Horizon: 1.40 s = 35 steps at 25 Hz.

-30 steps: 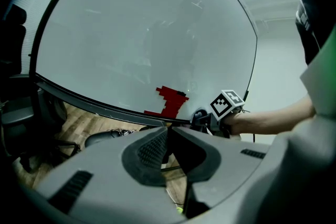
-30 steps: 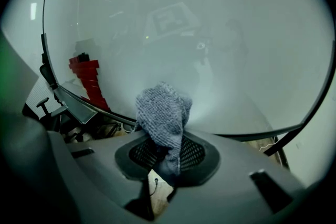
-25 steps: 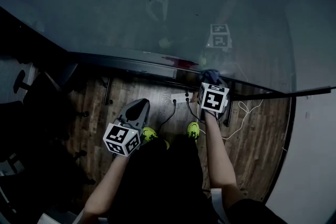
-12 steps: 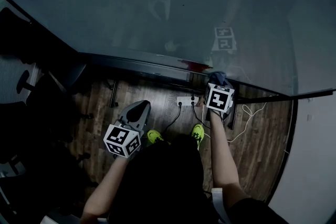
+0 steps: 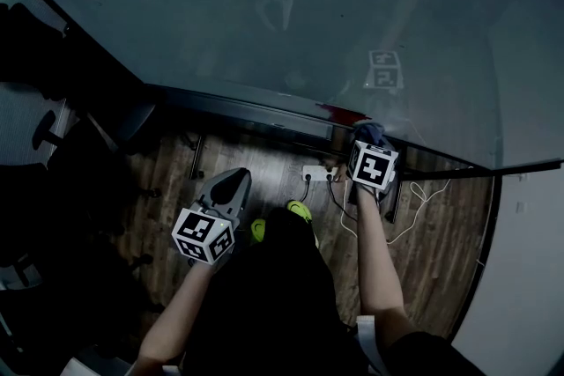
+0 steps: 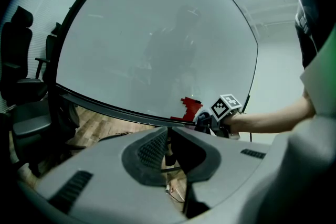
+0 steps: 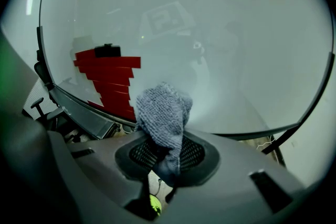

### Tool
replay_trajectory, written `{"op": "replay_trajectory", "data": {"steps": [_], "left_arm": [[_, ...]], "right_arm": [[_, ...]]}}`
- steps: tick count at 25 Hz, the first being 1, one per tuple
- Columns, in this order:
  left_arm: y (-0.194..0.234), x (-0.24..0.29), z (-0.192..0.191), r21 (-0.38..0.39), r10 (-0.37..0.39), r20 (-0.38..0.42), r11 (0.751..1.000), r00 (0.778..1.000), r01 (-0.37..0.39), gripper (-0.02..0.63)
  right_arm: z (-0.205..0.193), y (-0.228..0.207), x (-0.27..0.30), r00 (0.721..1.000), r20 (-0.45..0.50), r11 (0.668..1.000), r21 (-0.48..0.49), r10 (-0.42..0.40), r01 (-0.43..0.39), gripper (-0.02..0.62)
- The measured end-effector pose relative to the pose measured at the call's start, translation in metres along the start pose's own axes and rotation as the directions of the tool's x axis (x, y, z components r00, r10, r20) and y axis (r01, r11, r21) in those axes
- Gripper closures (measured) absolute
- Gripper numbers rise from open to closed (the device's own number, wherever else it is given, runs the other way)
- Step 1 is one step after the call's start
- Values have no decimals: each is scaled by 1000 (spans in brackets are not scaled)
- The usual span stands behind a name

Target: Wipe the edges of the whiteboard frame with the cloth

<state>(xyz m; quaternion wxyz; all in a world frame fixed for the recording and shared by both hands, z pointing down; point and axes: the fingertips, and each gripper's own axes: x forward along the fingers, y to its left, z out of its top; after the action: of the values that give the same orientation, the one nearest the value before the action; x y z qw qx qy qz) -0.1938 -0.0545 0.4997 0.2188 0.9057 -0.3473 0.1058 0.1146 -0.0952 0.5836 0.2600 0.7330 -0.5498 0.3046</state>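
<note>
No words, numbers or brand names can be read anywhere; the only sign-like marks are black-and-white square patterns on the marker cube (image 5: 204,235) at the back of the left tool (image 5: 229,180) and on the cube (image 5: 374,167) behind the right tool (image 5: 367,135); they hold no letters; the red stepped shape (image 7: 107,78) just beyond the right tool's tip shows no print.

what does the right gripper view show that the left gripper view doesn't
Only the right gripper view: the grey cloth seen close up, pinched between the right gripper's fingers. Only the left gripper view: office chairs at the left, the person's forearm, and the left gripper's own fingers closed on nothing. Both: the whiteboard and the red object by its bottom edge.
</note>
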Motion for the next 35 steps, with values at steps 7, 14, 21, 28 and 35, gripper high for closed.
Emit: {"op": "replay_trajectory", "data": {"steps": [7, 14, 21, 28, 35], "left_arm": [[0, -3, 4, -10, 18, 11, 1000, 1000, -18, 578], [-6, 12, 17, 9, -11, -8, 1000, 1000, 11, 578], [-15, 32, 27, 21, -66, -41, 998, 997, 67, 578], [-11, 50, 41, 43, -103, -52, 994, 993, 105, 578], [9, 63, 58, 48, -123, -39, 991, 992, 125, 578]], "right_arm": [[-1, 7, -2, 1000, -2, 1000, 0, 26, -26, 523], [-2, 11, -6, 1000, -3, 999, -30, 29, -29, 523], [-2, 22, -8, 998, 3, 998, 22, 56, -56, 523], [-7, 33, -7, 996, -53, 996, 38, 79, -77, 522], [-6, 77, -12, 971, -127, 977, -48, 202, -210, 522]]}}
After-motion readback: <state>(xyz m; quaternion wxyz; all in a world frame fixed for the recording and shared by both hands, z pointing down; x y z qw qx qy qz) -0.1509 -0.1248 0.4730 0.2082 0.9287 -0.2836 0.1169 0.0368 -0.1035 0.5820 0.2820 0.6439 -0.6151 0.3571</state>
